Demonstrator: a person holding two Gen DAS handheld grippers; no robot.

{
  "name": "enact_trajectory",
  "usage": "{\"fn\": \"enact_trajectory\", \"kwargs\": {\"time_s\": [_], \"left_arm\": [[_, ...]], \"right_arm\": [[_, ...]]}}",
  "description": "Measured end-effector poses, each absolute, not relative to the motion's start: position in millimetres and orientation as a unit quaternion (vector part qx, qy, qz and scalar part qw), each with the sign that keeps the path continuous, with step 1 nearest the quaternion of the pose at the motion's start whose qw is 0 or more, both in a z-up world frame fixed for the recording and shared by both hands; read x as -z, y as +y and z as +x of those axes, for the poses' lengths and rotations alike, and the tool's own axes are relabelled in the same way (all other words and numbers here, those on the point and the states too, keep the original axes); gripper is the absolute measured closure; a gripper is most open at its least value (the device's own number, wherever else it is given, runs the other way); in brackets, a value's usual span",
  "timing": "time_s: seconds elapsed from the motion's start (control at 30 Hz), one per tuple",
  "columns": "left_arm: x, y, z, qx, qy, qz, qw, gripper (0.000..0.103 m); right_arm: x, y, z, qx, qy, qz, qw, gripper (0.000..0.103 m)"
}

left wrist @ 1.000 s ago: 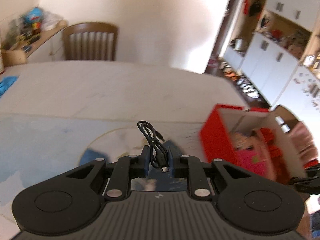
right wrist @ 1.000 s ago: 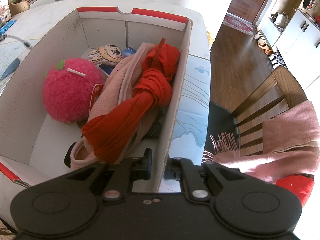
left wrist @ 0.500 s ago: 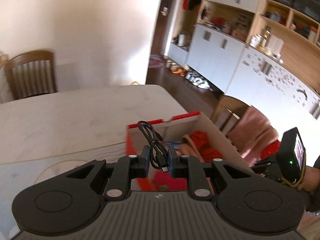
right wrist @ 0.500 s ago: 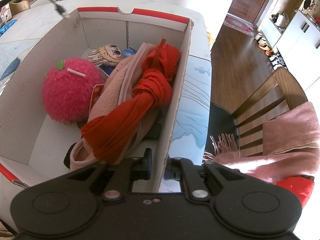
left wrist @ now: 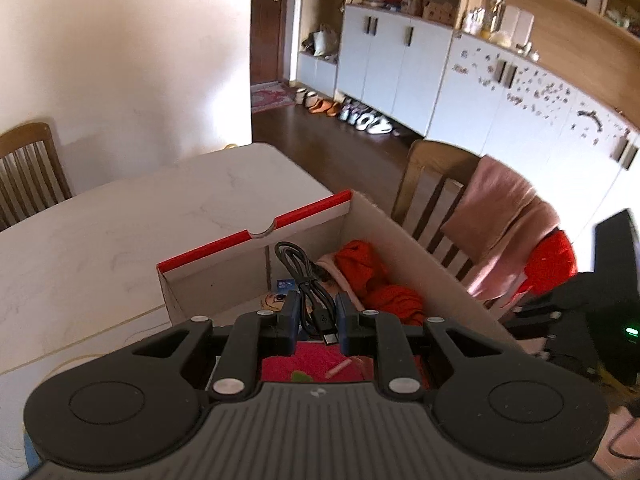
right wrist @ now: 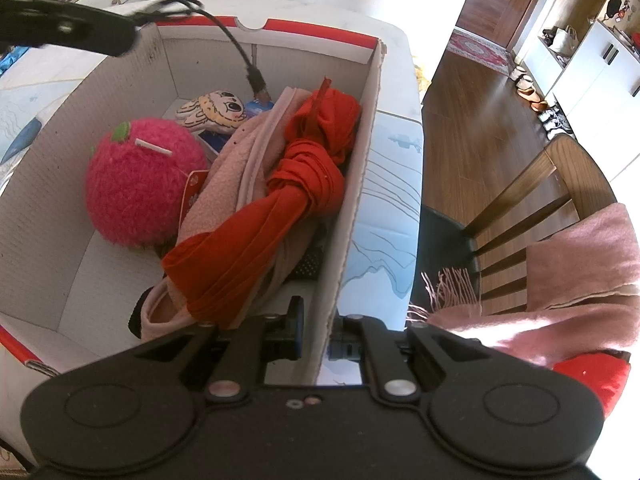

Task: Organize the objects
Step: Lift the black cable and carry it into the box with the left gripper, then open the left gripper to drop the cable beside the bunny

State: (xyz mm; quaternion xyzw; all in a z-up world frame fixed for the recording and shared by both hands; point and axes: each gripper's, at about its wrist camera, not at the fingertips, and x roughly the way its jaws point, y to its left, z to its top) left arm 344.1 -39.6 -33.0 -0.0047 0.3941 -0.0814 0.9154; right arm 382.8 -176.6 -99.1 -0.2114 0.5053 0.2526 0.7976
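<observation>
My left gripper (left wrist: 317,322) is shut on a coiled black USB cable (left wrist: 306,280) and holds it above the open cardboard box (left wrist: 256,236) with red trim. In the right wrist view the cable's plug end (right wrist: 256,78) hangs over the box's far part. My right gripper (right wrist: 318,330) is shut on the box's right wall (right wrist: 352,216). Inside lie a pink plush ball (right wrist: 140,180), a knotted red cloth (right wrist: 288,200), a pink fleece (right wrist: 224,196) and a cartoon plush (right wrist: 216,108).
The box stands on a pale table (left wrist: 100,232). A wooden chair (right wrist: 532,196) draped with a pink scarf (right wrist: 580,276) stands right of the table. Another chair (left wrist: 28,168) is at the far side. White cabinets (left wrist: 400,64) line the room.
My left gripper has swung right with the cable, from over the table to above the box. The cable end now hangs into the box. The right gripper has not moved.
</observation>
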Motion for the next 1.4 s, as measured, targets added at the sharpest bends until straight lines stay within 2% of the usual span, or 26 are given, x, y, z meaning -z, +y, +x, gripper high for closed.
{"fn": "enact_trajectory", "kwargs": {"time_s": [0.63,0.9,0.97,1.07,1.13,1.4], "left_arm": [[90,-37,402,0.063,0.495,-0.017,0.866,0.086],[95,-37,404,0.068,0.511,-0.012,0.857,0.084],[94,-38,404,0.069,0.511,-0.012,0.857,0.081],[94,-38,404,0.070,0.509,-0.016,0.857,0.067],[92,-38,402,0.068,0.505,-0.022,0.860,0.045],[81,-39,394,0.073,0.490,-0.031,0.868,0.044]], "right_arm": [[101,-176,384,-0.254,0.505,-0.204,0.799,0.095],[102,-175,384,-0.254,0.506,-0.202,0.799,0.095],[102,-175,384,-0.254,0.505,-0.202,0.799,0.094],[103,-175,384,-0.254,0.505,-0.202,0.799,0.094],[103,-175,383,-0.255,0.505,-0.203,0.799,0.094],[103,-173,382,-0.254,0.505,-0.204,0.799,0.094]]}}
